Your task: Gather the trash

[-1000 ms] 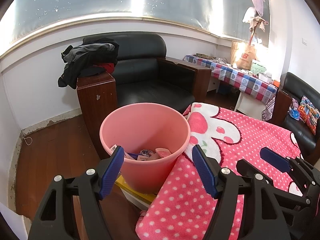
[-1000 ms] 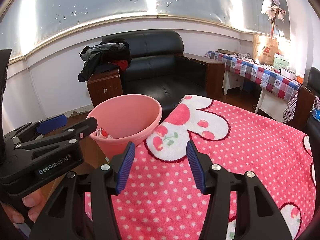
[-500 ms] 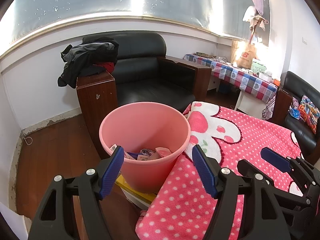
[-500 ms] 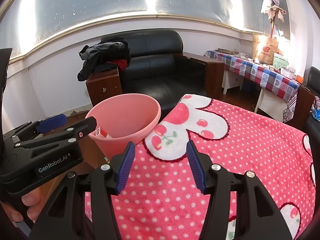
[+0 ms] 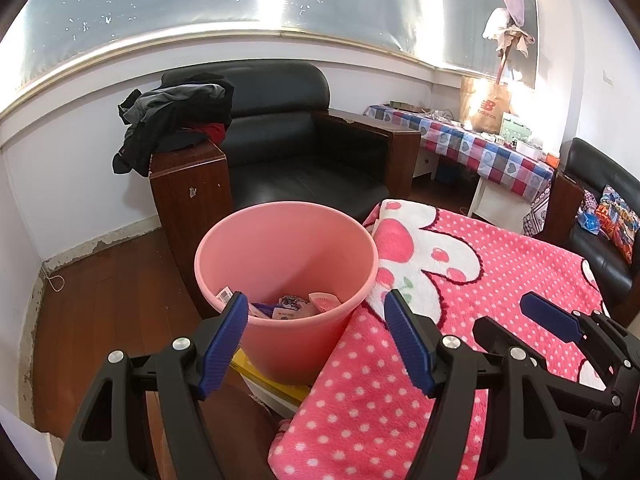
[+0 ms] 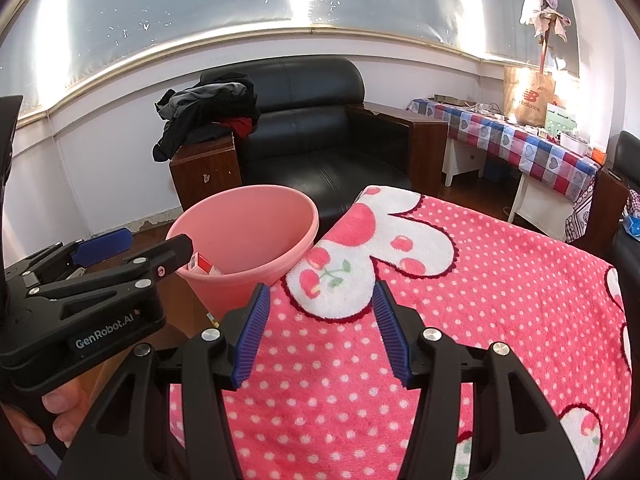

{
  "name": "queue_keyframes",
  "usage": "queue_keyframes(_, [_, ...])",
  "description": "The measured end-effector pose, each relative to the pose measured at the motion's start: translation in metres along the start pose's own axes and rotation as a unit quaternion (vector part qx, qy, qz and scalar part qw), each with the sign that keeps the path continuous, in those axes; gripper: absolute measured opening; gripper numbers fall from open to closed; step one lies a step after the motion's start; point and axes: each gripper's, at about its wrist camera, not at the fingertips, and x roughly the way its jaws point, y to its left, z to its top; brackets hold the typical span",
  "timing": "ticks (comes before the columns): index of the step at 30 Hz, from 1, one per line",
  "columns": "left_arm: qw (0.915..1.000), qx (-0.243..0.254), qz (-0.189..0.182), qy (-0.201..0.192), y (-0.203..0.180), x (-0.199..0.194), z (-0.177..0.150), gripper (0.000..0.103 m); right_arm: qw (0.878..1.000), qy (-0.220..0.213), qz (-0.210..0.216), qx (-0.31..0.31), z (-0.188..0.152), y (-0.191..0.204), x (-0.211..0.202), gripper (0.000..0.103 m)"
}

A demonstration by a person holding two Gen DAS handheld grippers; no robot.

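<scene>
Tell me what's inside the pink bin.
The pink bin holds several small wrappers and packets at the bottom, plus a red-and-white carton against its wall. The near rim and the left gripper cover the rest of the floor, so anything deeper stays hidden.

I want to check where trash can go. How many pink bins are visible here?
1: the pink bin stands beside the left edge of the pink dotted blanket. Others may be hidden.

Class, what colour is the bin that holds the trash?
The bin is plain pink, inside and out. It shows best in the left wrist view.
</scene>
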Motion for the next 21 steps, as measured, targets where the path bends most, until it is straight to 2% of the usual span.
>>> queue_keyframes(21, [0.9999,0.005,0.001,0.016,-0.002,0.015,0.002,0.069,1.000,0.010,-0.004,0.011,-0.005,-0.007,0.010,0.054])
